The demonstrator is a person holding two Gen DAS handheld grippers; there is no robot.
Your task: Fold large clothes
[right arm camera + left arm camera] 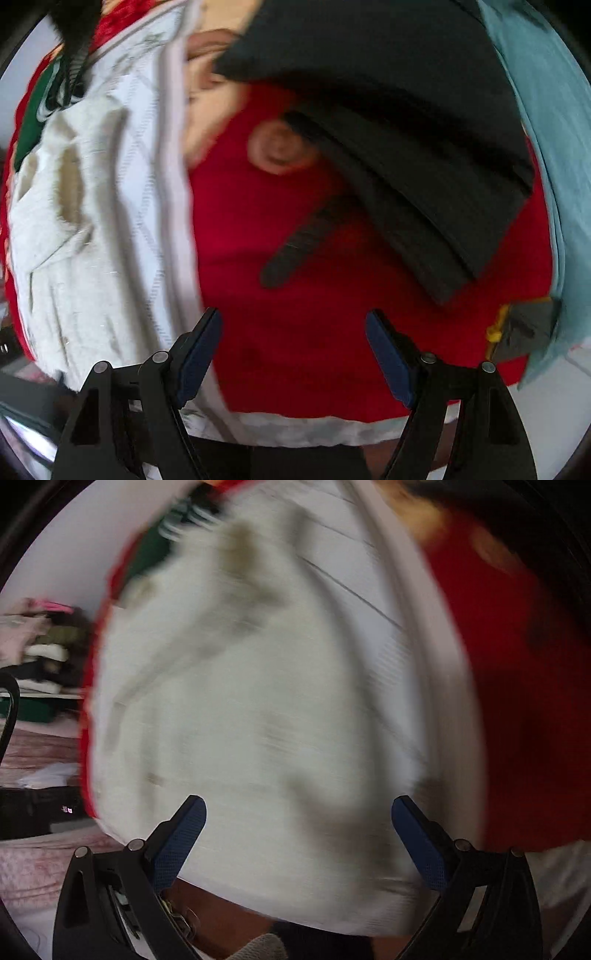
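A large whitish garment [258, 709] with thin dark lines lies spread over a red cloth [517, 701]; motion blurs the left wrist view. My left gripper [299, 808] hangs above the garment, open, nothing between its blue pads [181, 842]. In the right wrist view the same whitish garment [96, 221] lies at the left and the red cloth [295, 295] fills the middle. My right gripper [293, 328] is open over the red cloth, empty, at the garment's right edge.
A stack of folded dark clothes [406, 147] lies on the red cloth at the upper right, with pale blue fabric [546, 147] beyond. A green striped item [40, 99] sits at the garment's far end. More piled clothes [40, 646] lie at the left.
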